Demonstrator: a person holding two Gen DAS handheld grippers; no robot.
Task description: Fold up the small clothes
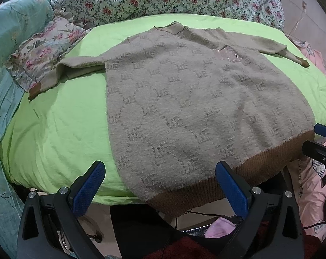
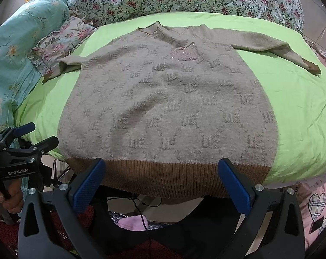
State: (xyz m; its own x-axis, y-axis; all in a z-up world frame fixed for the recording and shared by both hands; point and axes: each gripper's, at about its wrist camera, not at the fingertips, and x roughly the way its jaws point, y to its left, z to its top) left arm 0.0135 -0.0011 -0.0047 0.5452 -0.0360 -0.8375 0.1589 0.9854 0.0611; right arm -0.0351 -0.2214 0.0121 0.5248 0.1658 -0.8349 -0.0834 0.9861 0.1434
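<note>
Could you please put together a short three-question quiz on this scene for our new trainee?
1. True or false: the beige knitted sweater with a brown ribbed hem lies spread flat on the lime-green sheet, both sleeves out to the sides.
2. Which best describes the left gripper and the right gripper? A) both shut on the hem; B) both with jaws open, holding nothing; C) one holding a sleeve.
3. Fill in: the small pink sequinned pocket sits on the sweater's ____, near the collar.

Key: 1 true; 2 B; 3 chest.
</note>
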